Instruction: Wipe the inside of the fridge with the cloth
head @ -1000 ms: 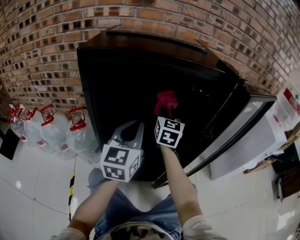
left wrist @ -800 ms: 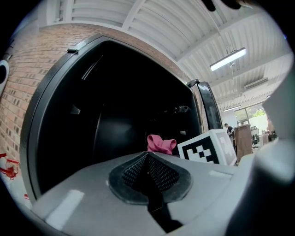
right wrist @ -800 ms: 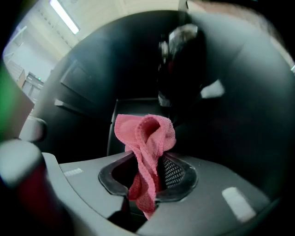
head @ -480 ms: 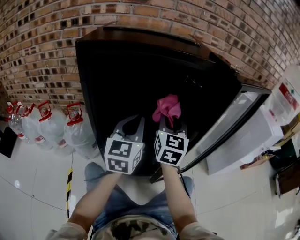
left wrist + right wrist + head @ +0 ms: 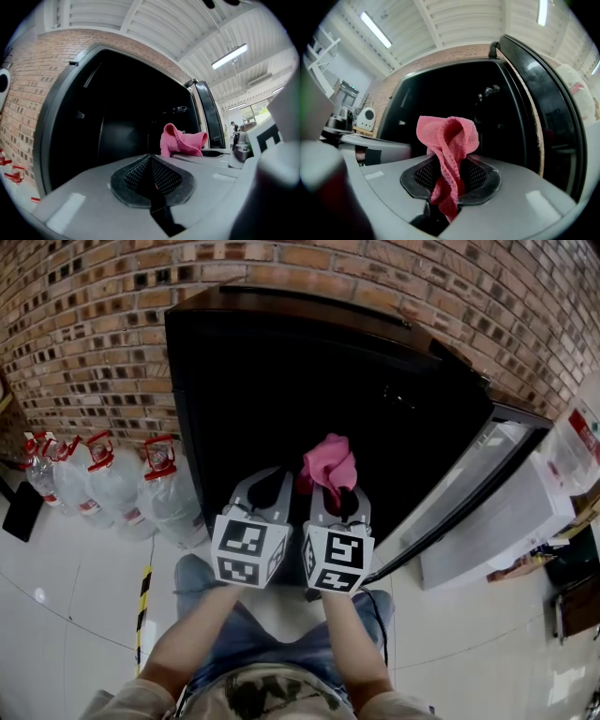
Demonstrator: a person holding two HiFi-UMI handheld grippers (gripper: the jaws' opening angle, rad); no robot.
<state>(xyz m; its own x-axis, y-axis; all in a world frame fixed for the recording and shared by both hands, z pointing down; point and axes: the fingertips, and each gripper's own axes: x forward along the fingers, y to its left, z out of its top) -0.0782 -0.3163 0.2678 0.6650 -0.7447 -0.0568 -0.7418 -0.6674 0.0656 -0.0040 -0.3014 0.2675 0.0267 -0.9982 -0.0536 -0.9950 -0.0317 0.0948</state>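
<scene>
Pink cloth (image 5: 330,463) before the open fridge (image 5: 281,371)
Right gripper (image 5: 338,495) clamps the pink cloth; left gripper (image 5: 265,486) has its jaws together.

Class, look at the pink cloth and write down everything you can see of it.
The cloth is pink, with a soft towelling-like weave. It is crumpled into folds, not spread flat. The right gripper is shut on its lower part, so a bunched loop sticks out in front and a short end trails back. It is held before the open fridge, touching nothing else that shows.
</scene>
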